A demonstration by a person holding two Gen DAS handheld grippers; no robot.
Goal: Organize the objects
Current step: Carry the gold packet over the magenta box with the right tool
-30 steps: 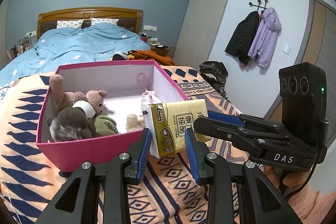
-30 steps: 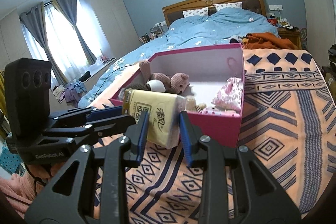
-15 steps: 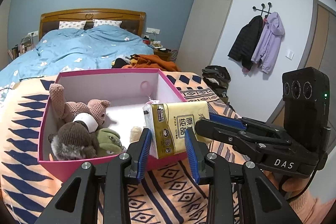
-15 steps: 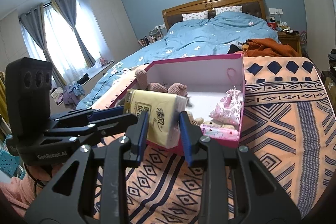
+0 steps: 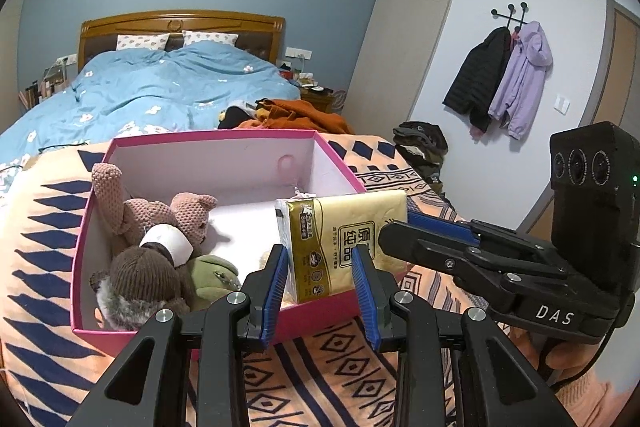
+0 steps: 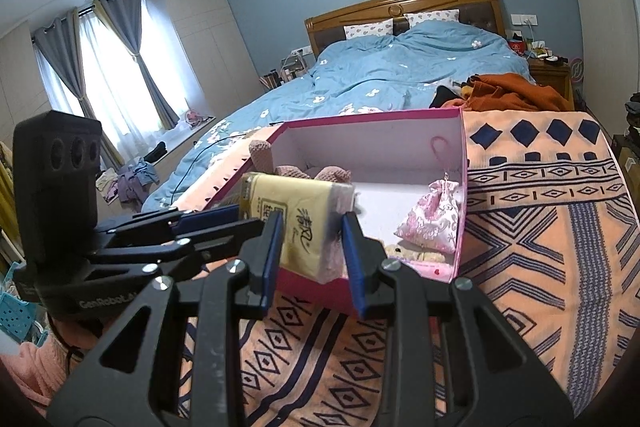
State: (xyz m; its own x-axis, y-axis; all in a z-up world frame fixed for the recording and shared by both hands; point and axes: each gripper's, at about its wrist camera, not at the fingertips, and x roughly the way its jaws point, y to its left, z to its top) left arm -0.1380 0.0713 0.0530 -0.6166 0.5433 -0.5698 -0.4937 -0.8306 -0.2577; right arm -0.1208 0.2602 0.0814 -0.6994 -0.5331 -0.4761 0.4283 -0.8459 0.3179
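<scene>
A yellow tissue pack (image 5: 344,239) is held between both grippers above the front rim of a pink box (image 5: 224,143). My left gripper (image 5: 320,267) is shut on one end of the pack. My right gripper (image 6: 310,237) is shut on the other end, where the pack (image 6: 296,211) looks blurred. The box (image 6: 440,117) sits on a patterned orange blanket. It holds a pink knitted bear (image 5: 160,211), a brown plush (image 5: 140,279), a green plush (image 5: 212,275) and a pink drawstring pouch (image 6: 432,223).
The patterned blanket (image 6: 540,227) covers the foot of a bed with a blue duvet (image 5: 160,87). Orange clothes (image 6: 508,91) lie behind the box. Coats (image 5: 500,75) hang on the right wall. Curtained windows (image 6: 120,67) are at the left.
Both grippers have lifted the tissue pack higher and moved it forward, from in front of the box wall to above the box's front rim.
</scene>
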